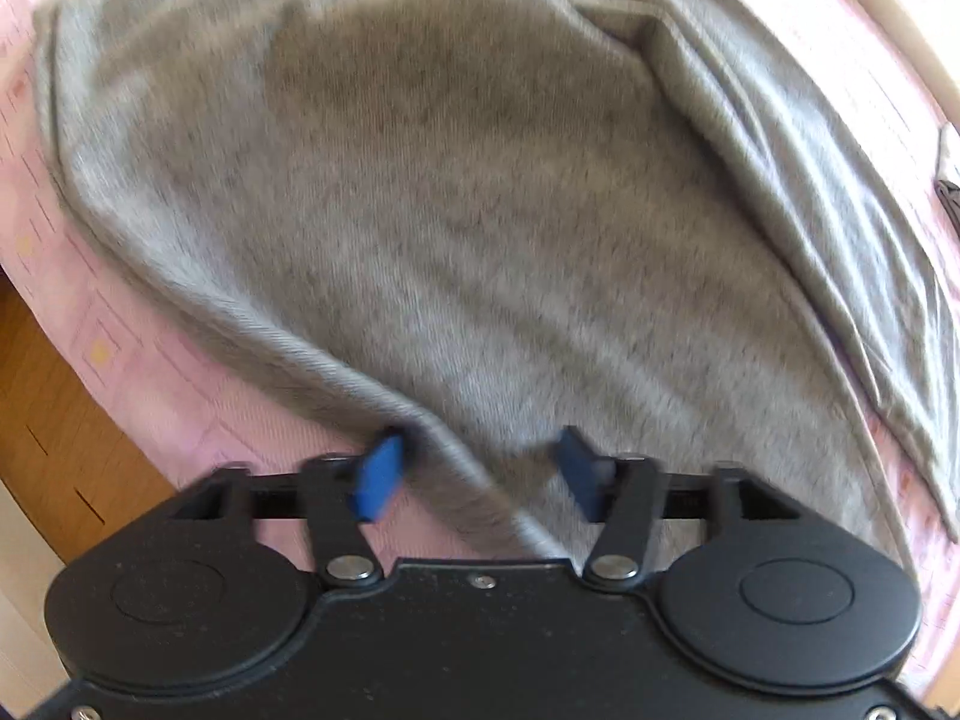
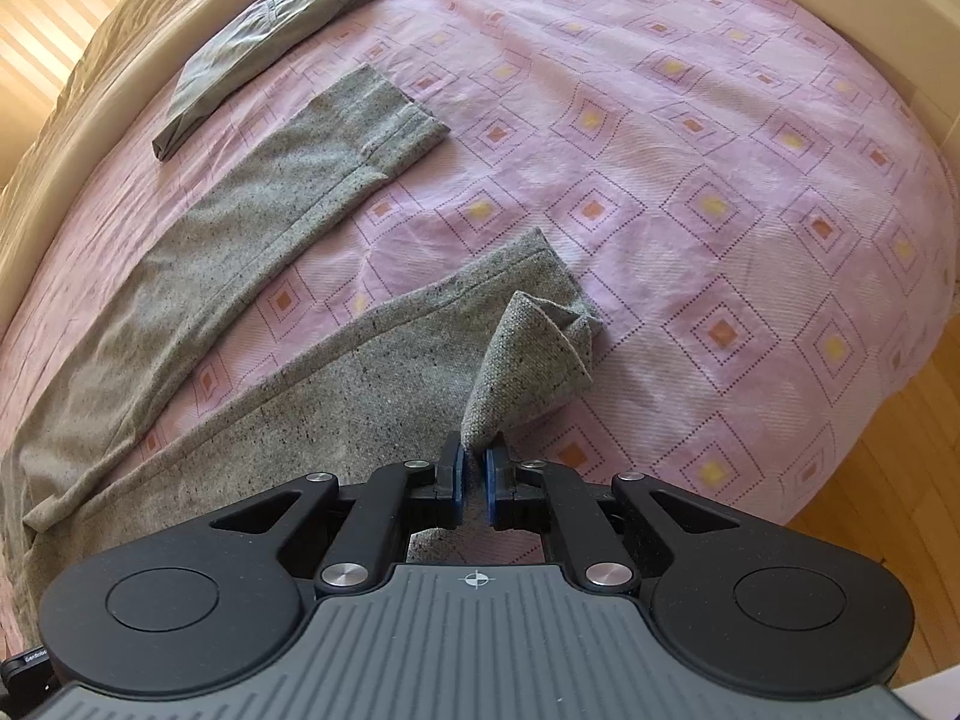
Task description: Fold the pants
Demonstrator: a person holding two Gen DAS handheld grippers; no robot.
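The right gripper (image 2: 474, 474) is clamped on the near leg's cuff; the grey knit pants (image 2: 270, 228) run lengthwise away up the pink bedspread (image 2: 690, 180). The left gripper (image 1: 474, 474) (jaws apart) straddles the fabric edge, not pinching.

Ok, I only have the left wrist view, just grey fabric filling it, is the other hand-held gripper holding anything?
Observer: Yes, the right hand-held gripper is shut on a pinched-up fold of the grey pants, near one leg's cuff.
Operator: Where is the other leg?
Observer: It lies flat on the pink bedspread, apart from the held one, with its cuff unfolded.
Operator: Anything else on the bed?
Observer: Another grey garment lies beyond that cuff, near the far edge.
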